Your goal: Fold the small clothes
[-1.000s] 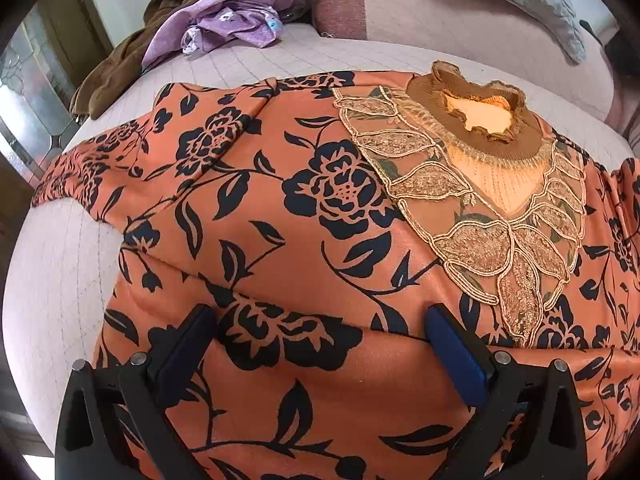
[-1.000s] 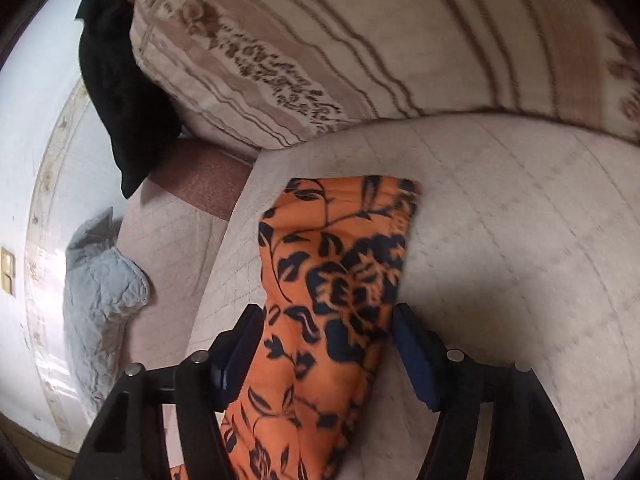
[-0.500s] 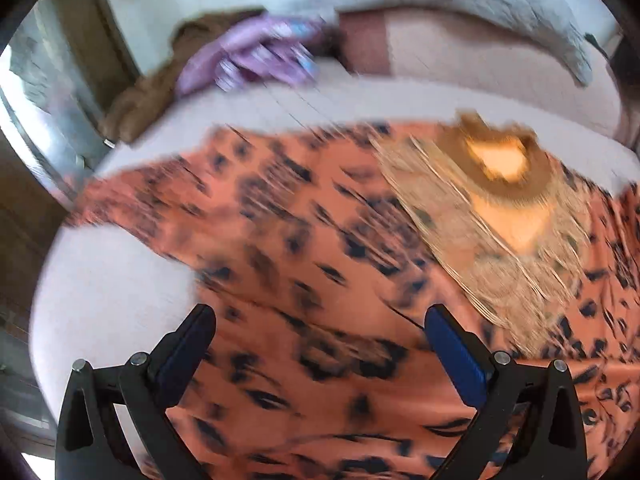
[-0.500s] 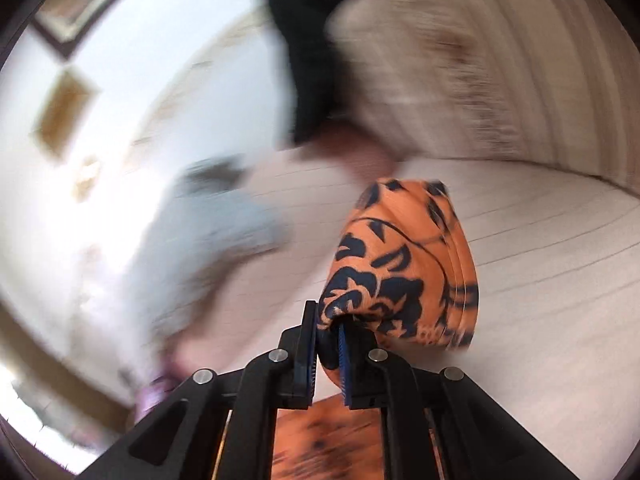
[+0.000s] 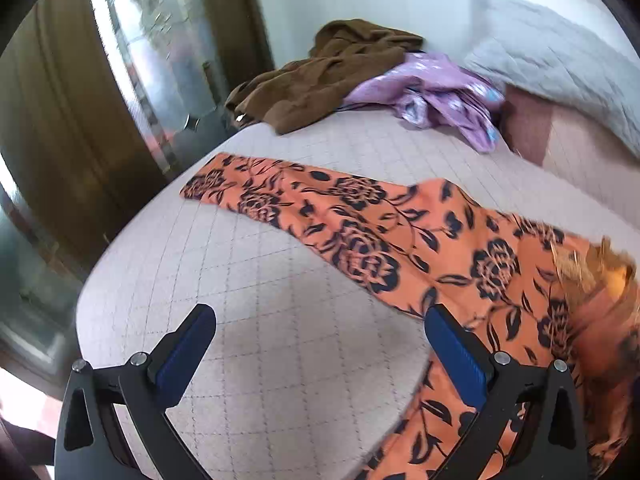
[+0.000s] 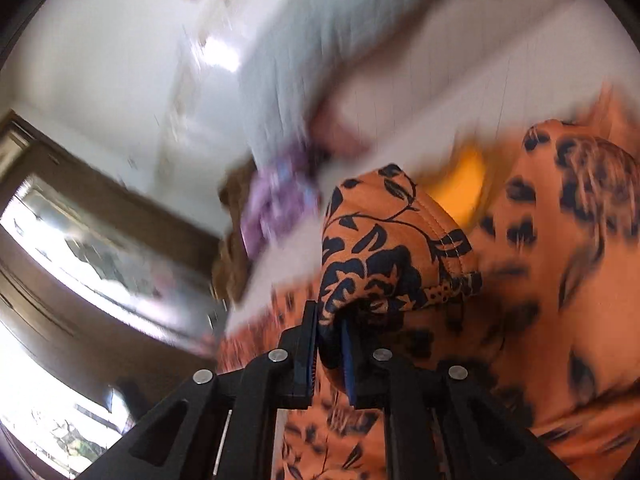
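An orange top with black flowers (image 5: 460, 248) lies spread on the quilted bed, one sleeve (image 5: 256, 196) stretched out to the left. My left gripper (image 5: 316, 340) is open and empty above bare bed, just left of the top's side edge. My right gripper (image 6: 330, 344) is shut on the end of the other sleeve (image 6: 384, 256), held lifted over the body of the top (image 6: 568, 280). The right wrist view is blurred by motion.
A brown garment (image 5: 320, 76) and a purple garment (image 5: 440, 92) lie at the far side of the bed (image 5: 280, 360). A grey pillow (image 5: 560, 56) is at the back right. A wooden door with glass (image 5: 100, 100) stands left of the bed.
My right gripper closed on the sleeve end and lifted it over toward the body of the top. My left gripper swung left, off the top, to above bare bed.
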Available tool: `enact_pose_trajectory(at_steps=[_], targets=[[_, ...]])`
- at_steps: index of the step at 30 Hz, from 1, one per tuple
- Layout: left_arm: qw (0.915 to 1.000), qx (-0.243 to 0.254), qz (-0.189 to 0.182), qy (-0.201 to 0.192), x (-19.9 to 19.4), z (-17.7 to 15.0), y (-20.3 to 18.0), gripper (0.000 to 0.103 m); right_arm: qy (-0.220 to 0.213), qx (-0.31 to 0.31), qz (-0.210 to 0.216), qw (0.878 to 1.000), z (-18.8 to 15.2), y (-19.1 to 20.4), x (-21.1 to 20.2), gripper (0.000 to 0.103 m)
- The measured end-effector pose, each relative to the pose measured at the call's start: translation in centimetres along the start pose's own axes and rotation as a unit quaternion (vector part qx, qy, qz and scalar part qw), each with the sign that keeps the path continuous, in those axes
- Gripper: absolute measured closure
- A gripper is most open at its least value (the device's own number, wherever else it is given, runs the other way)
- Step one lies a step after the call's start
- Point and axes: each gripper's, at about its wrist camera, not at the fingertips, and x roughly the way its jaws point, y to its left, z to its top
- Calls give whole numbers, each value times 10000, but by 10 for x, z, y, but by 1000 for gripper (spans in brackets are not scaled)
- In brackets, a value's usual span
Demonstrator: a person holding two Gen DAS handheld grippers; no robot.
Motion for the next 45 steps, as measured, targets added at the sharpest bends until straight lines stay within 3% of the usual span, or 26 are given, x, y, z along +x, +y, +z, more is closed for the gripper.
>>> enact_pose_trajectory(at_steps=[3,4,5,6,9,12,14,16,18,20,25,29,34,38,42,45], targets=[[9997,-211,-138,45,1,1,9,0,709,-61,-82,9974,-26,3,27,57],[9993,-237,-279,91,2,1,8,0,788,-125,24,9968,-42,5,26,37],[9989,-226,-375,144,2,1,6,0,756,-247,117,9968,-44,7,15,30],[9985,-197,-482,182,2,1,3,0,724,-369,128,9966,-45,8,4,29],[9966,1,-806,196,-4,-2,-16,0,469,-684,100,9965,-34,5,-41,29],[9919,234,-1234,167,-14,-8,-42,0,214,-829,-324,9958,-25,-12,-78,33],[9880,471,-1466,121,-21,-16,-64,0,106,-897,-743,9931,-21,-27,-92,62],[9827,730,-1699,96,-27,-26,-88,0,-36,-645,-1050,9924,-16,-49,-99,65],[9795,972,-1764,61,-31,-36,-110,0,-31,22,-1121,9937,-11,-81,-100,65],[9792,1329,-1535,-38,-33,-47,-138,0,129,495,-1018,9935,-4,-97,-91,65],[9801,1908,-543,30,-11,-66,-175,0,431,143,-1198,9918,7,-83,-75,65],[9805,1954,-217,-25,-4,-64,-166,0,661,298,-1278,9891,5,-91,-61,66],[9874,1579,-2,-126,-3,-41,-128,0,674,478,-1164,9898,4,-99,-65,66],[9885,1397,518,-261,-1,-29,-100,0,694,414,-1231,9891,3,-96,-65,66],[9956,842,397,-72,5,-17,-66,0,694,403,-1283,9885,3,-95,-64,66],[9995,329,-29,-9,3,-11,-44,0,701,358,-1295,9884,3,-94,-63,64]])
